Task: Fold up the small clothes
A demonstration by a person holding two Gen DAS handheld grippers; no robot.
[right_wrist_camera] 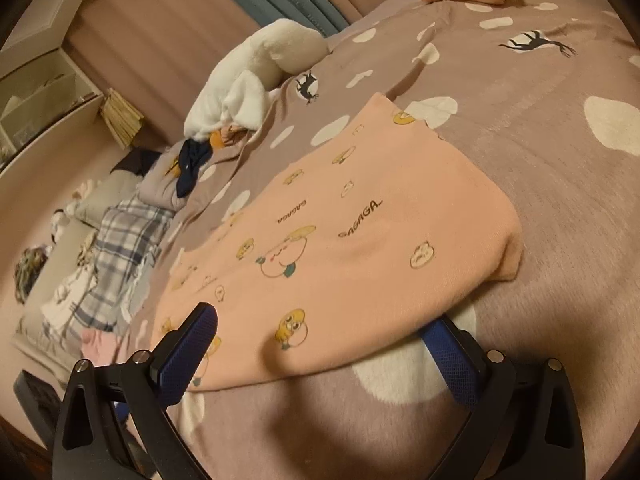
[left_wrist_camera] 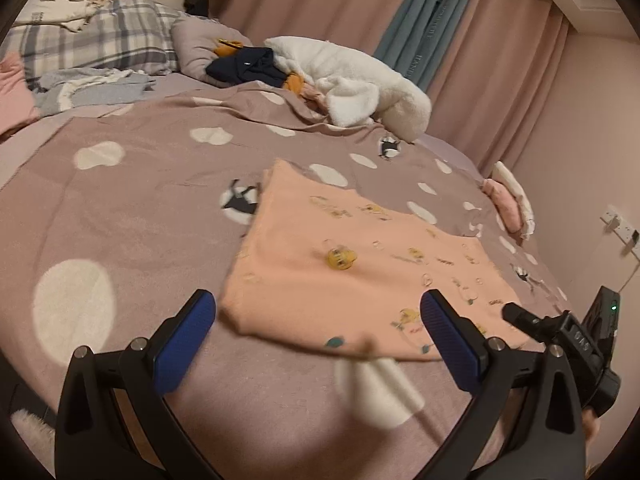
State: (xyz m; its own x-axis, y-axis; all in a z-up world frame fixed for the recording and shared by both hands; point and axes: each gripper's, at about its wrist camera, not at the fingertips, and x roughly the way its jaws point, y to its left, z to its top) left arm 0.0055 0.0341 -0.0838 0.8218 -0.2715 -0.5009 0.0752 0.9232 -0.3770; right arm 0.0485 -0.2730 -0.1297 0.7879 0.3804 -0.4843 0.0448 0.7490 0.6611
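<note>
A peach-pink small garment (left_wrist_camera: 360, 256) with cartoon prints lies flat on the mauve bedspread (left_wrist_camera: 132, 216). My left gripper (left_wrist_camera: 318, 312) is open, its blue pads (left_wrist_camera: 184, 344) on either side of the garment's near edge, just above it. The other gripper's black body (left_wrist_camera: 568, 332) shows at the garment's right corner. In the right wrist view the same garment (right_wrist_camera: 352, 240) fills the middle. My right gripper (right_wrist_camera: 320, 332) is open; its left pad (right_wrist_camera: 188, 352) lies over the cloth and its right pad (right_wrist_camera: 452, 356) reaches under the near edge.
A white plush toy (left_wrist_camera: 352, 80) with dark and orange clothes (left_wrist_camera: 248, 66) lies at the far side. Plaid pillows (left_wrist_camera: 92, 40) are at the head. Folded pink and white clothes (left_wrist_camera: 508, 204) sit at the right bed edge. Curtains (left_wrist_camera: 480, 32) and a wall socket (left_wrist_camera: 620, 228) stand behind.
</note>
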